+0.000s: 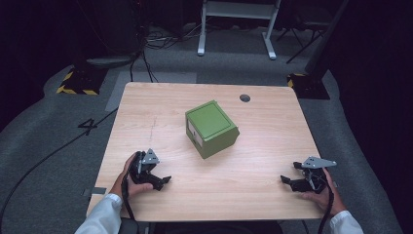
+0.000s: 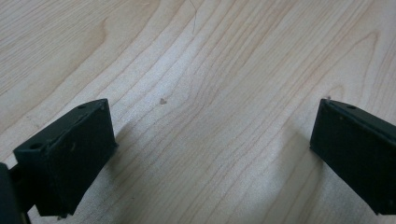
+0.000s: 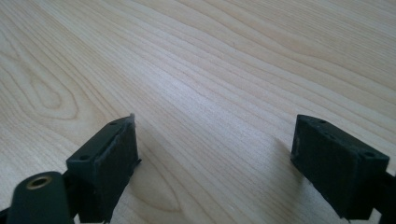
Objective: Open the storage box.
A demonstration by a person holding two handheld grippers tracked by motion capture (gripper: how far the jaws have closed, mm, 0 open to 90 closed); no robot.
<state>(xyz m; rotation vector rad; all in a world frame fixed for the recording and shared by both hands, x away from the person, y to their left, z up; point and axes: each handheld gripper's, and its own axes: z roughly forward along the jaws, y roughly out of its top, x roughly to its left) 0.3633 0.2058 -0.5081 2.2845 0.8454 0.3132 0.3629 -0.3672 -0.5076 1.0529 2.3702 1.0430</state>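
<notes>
A green box (image 1: 212,127) with a white label on its near-left side stands in the middle of the wooden table (image 1: 160,102). My left gripper (image 1: 162,181) rests on the table at the front left, well short of the box, held by a hand in a white sleeve. In the left gripper view its jaws stand wide apart over bare wood, left gripper (image 2: 212,140) open and holding nothing. My right gripper (image 1: 287,180) lies at the front right, also far from the box. Its jaws are spread wide too, right gripper (image 3: 215,154) open above bare wood.
A round cable hole (image 1: 245,98) sits near the table's far edge. Beyond the table lie grey carpet, floor cables (image 1: 146,63), a white desk frame (image 1: 237,22) and yellow-black striped stand bases (image 1: 78,85).
</notes>
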